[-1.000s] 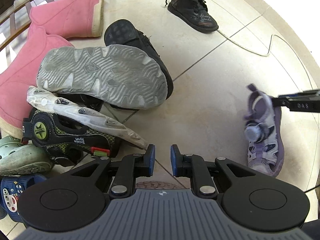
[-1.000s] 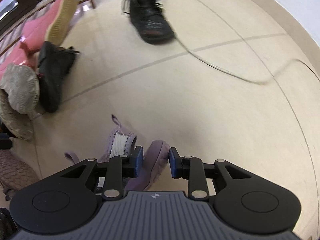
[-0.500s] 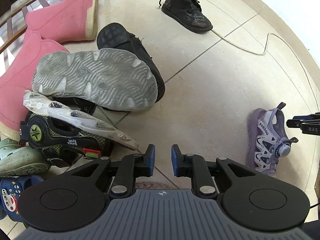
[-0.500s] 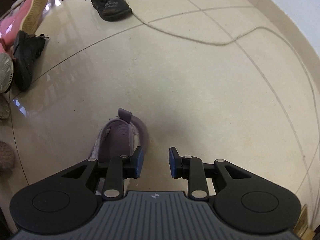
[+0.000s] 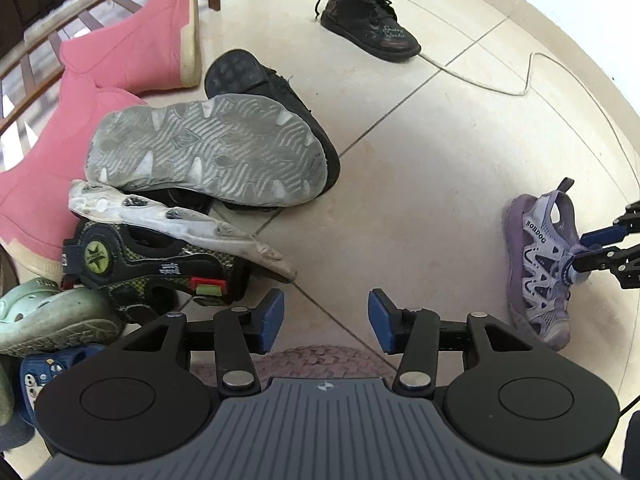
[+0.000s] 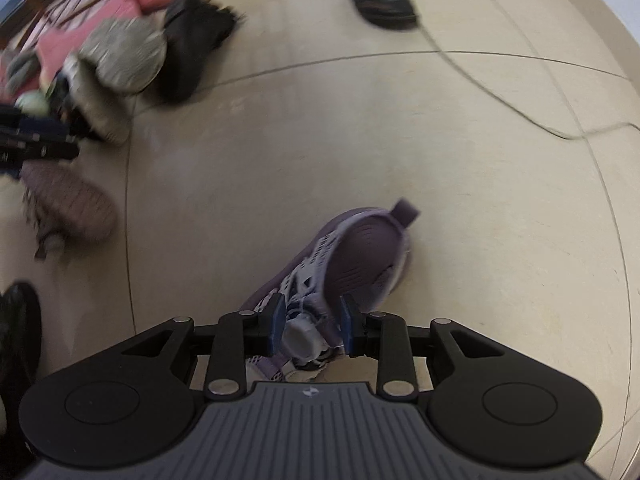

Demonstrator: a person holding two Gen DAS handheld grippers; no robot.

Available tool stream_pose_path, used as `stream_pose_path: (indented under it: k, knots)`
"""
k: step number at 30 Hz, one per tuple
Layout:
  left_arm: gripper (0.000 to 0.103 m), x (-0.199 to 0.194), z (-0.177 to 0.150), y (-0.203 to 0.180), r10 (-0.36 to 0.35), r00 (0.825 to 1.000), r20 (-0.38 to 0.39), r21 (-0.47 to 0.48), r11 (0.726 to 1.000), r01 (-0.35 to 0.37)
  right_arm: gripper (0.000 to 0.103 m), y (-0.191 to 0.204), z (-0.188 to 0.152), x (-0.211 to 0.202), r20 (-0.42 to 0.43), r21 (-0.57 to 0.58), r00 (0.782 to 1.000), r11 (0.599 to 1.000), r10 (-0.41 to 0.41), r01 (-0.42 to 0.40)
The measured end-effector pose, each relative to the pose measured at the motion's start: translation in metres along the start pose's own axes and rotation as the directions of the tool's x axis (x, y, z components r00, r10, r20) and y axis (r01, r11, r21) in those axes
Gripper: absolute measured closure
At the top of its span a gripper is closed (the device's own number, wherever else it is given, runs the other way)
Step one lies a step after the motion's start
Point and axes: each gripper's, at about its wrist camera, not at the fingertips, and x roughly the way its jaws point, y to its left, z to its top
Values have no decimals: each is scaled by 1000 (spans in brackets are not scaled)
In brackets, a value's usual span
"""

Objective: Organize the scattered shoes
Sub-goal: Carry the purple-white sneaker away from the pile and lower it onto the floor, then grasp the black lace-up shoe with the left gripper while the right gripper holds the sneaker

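The purple sandal (image 6: pixel 360 268) sits low in the middle of our right view. Our right gripper (image 6: pixel 312 326) has just opened around its knob, not squeezing. Our left gripper (image 5: pixel 326 314) opened too, empty. We can grab next.

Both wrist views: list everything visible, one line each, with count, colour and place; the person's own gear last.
purple sandal: 1, lilac, lying alone at right.
black boot: 1, black, far, upright, alone.
cord: 1, white, trailing across the tiles.
pink boots: 2, pink, far left of the pile.
grey-soled shoe: 1, sole up, atop the pile.
black shoe: 1, behind it.
white-soled shoe: 1, under the grey sole.
green-and-black sandal: 1, pile front.
green clog: 1, pale green, left edge.
blue shoe: 1, below the clog.
mauve knitted shoe: 1, under the left gripper.
left gripper: open, empty.
right gripper: jaws just opened wider, sandal's dial between them.
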Motion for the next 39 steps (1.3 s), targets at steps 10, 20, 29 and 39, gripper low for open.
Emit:
stream_pose_path:
  k: [10,20,29,39]
  knots:
    - [39,1,-19,-7,-82,996,-32,64,994,84,54,16,6,19,-88,-259,996,966,-28,4]
    - [35,-3,-29,-14,-120,992,-31,120,985,123,68,17,11,34,-158,-280,987,959,-3,-42]
    - [35,-4,-17,14,11,999,41,-51,999,-8,70,-52,32,13,-10,286,994,953,110,-102]
    - [35,-5,32,25,111,981,160,-32,994,-107,74,-124,47,-5,207,720,977,684,-48,-118]
